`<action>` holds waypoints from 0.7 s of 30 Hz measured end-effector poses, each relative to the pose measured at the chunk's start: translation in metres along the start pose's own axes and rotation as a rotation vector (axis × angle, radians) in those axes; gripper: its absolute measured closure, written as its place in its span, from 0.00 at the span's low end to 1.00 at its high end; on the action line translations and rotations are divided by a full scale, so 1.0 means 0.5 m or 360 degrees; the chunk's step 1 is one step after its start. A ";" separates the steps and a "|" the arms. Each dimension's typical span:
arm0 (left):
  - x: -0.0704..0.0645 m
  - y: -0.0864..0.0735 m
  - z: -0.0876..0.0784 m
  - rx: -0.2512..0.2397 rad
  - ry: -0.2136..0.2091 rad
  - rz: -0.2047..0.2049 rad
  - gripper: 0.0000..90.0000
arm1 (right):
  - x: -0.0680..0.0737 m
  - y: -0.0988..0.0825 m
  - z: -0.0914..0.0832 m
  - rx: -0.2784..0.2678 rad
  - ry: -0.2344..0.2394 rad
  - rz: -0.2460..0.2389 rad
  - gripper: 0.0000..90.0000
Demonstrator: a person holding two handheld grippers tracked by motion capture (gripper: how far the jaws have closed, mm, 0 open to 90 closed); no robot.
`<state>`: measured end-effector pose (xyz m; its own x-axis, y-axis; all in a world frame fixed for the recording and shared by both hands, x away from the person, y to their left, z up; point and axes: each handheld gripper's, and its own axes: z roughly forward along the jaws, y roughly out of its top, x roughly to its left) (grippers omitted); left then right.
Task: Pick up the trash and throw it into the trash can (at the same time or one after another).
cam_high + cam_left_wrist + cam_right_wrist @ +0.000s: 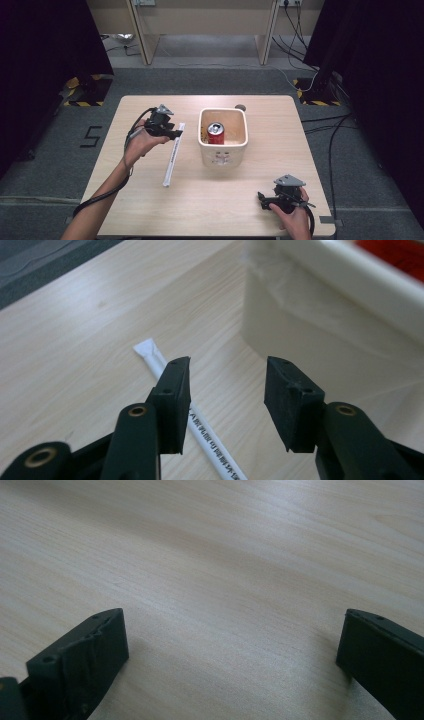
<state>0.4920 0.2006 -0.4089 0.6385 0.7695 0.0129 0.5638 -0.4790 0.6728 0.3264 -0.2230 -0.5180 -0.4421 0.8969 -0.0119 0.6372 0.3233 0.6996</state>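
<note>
White paper wraps the straw [173,154], which lies flat on the bench [150,200] at 9 o'clock of the cream bin [223,148], just beside it but apart, its long axis running from 12 to 6 o'clock. A red can [216,133] stands inside the bin.

The left gripper [175,134] hovers at the upper end of the straw. In the left gripper view its fingers [173,400] are parted with nothing between them; the straw [200,430] passes under the left-hand finger rather than through the gap.

Judged step: approach to pick up the straw. The next move calls for shifting the gripper sideways until the straw is centred in the gap, lowering until the fingers meet the bench on both sides, then closing. The flat, thin wrapper leaves little margin for height error.

The right gripper [265,199] rests at 5 o'clock of the bin, well apart, fingers [80,665] spread wide over bare wood.
</note>
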 end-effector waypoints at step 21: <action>0.049 -0.062 0.146 0.0225 0.0039 -0.0216 0.59 | 0.000 0.000 0.000 0.0001 -0.0001 -0.0001 0.00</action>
<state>0.5286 0.2035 -0.4835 0.5397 0.8402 -0.0518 0.7128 -0.4234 0.5591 0.3263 -0.2230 -0.5180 -0.4420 0.8969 -0.0124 0.6374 0.3238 0.6992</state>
